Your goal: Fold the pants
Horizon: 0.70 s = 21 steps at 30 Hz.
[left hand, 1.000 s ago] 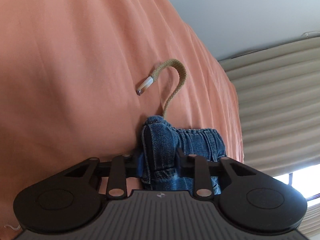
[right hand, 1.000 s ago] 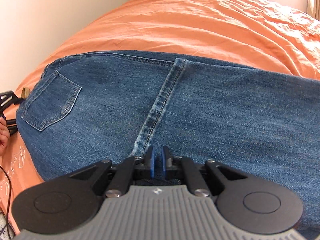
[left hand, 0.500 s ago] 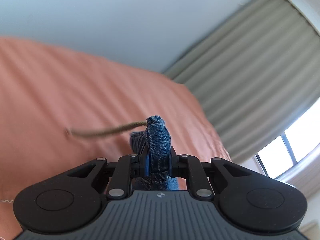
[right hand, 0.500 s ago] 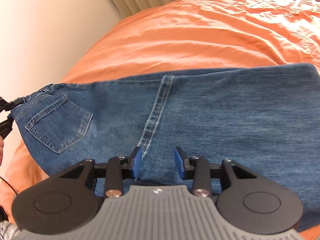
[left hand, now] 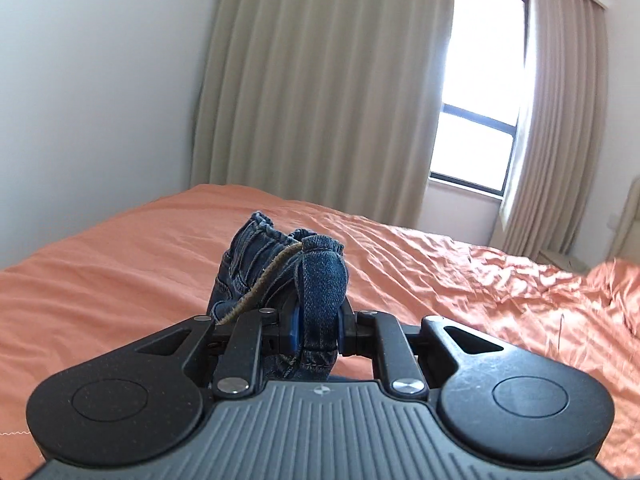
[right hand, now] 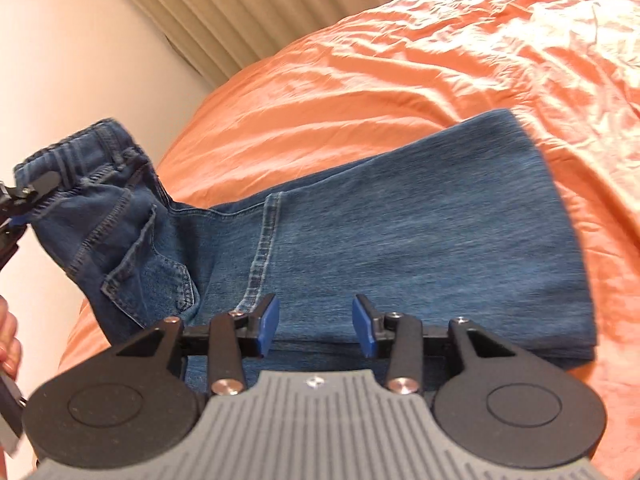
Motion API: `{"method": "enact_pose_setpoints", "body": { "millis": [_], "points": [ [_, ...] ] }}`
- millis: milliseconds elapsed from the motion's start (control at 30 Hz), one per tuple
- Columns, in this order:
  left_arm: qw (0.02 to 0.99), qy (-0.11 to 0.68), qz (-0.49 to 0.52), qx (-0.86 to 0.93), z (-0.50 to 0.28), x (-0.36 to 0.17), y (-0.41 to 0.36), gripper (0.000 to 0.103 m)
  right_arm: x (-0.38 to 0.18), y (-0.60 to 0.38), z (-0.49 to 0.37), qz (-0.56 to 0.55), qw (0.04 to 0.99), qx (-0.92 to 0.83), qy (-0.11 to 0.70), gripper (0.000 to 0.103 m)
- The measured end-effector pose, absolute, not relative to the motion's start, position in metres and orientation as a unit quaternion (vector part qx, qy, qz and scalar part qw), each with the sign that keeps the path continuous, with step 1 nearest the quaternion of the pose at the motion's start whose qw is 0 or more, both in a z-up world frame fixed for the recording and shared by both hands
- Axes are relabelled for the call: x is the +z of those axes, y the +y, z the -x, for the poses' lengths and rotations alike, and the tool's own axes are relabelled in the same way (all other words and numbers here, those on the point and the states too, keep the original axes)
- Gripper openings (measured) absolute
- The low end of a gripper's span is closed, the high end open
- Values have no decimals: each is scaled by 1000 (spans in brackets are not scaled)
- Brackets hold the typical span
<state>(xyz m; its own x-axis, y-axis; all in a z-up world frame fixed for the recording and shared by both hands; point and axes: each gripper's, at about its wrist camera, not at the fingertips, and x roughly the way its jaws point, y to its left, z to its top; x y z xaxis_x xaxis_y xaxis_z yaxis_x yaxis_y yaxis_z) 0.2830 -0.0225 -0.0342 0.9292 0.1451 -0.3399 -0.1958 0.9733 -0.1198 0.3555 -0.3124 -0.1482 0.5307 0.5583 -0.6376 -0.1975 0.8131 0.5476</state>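
While the legs of the jeans [right hand: 420, 240] lie flat on the orange bedsheet [right hand: 400, 60], the waistband end is held up off the bed at the left of the right wrist view. There the left gripper [right hand: 18, 204] is seen at the frame's left edge, clamped on the elastic waistband, with part of a hand [right hand: 8, 344] visible below it. In the left wrist view the left gripper [left hand: 318, 326] is seen pressed shut on a thick bunch of the jeans [left hand: 280, 272], its blue pads squeezing the denim from both sides; the jaws have just been closing tighter on this cloth. A tan drawstring [left hand: 264, 284] is draped from the top of the bunched denim down to the near left, across the gripper's left finger. The right gripper [right hand: 316, 326] is held low over the near edge of the jeans, with its blue pads standing clearly apart; its jaws have just been opening, and denim is seen in the gap behind them, but nothing is pinched. A back pocket [right hand: 152, 280] is seen folded over at the raised left part, just left of a lighter seam [right hand: 262, 252] running away from the near edge. Beige curtains [left hand: 320, 92] and a bright window [left hand: 480, 80] are seen beyond the far side of the bed.
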Motion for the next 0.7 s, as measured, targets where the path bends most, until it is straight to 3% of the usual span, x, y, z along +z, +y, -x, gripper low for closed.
{"method": "enact_pose_setpoints", "body": {
  "millis": [233,400,533,700],
  "points": [
    [963,270,-12,23,-295,-99,-121,18,-158,-361,-357,-267,841,180,435,41],
    [930,367,-3,-18,-284,-137,-138,23,-164,-367,-361,-281,835,175,439,41],
    [907,411,60,-74,-286,-136,-121,53,-169,-366,-367,-295,825,184,445,41],
    [886,419,158,-123,-290,-122,-95,61,-176,-364,-372,-328,805,199,453,46]
  ]
}}
